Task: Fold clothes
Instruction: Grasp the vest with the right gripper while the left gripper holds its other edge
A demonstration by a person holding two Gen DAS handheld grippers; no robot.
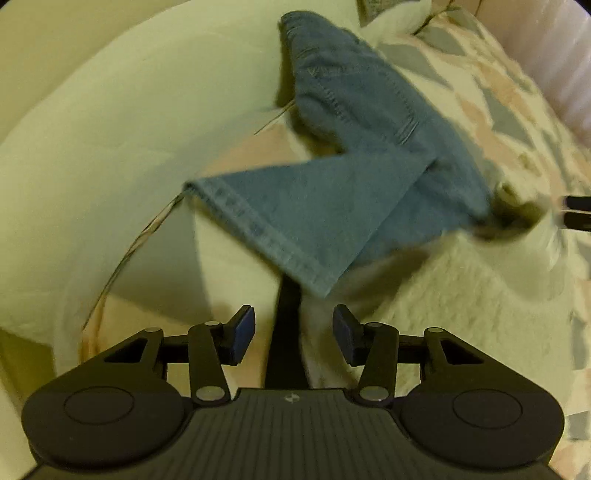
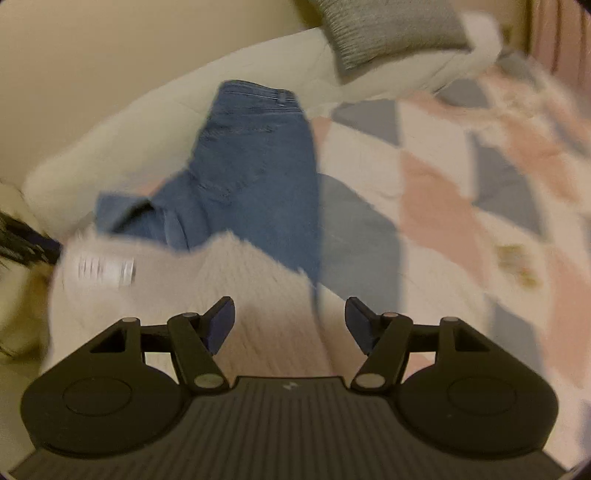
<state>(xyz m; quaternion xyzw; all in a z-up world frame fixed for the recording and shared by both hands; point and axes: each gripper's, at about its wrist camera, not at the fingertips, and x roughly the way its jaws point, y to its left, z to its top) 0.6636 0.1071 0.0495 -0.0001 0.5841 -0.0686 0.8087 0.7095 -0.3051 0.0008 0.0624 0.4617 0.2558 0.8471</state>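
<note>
A pair of blue jeans (image 1: 354,147) lies on the bed, its waist toward the far pillow and one leg folded back toward me with the hem at the lower left. The jeans also show in the right wrist view (image 2: 255,170). A cream fuzzy garment (image 2: 229,288) with a white label lies in front of the jeans; it also shows in the left wrist view (image 1: 461,280). My left gripper (image 1: 293,334) is open and empty, just short of the jeans' hem. My right gripper (image 2: 290,325) is open and empty above the cream garment. The frames are motion-blurred.
A quilt (image 2: 461,177) with pink, grey and white patches covers the bed. A long white pillow (image 1: 129,129) lies along the far left edge. A grey cushion (image 2: 388,26) sits at the head. The other gripper's tip (image 1: 576,212) shows at the right edge.
</note>
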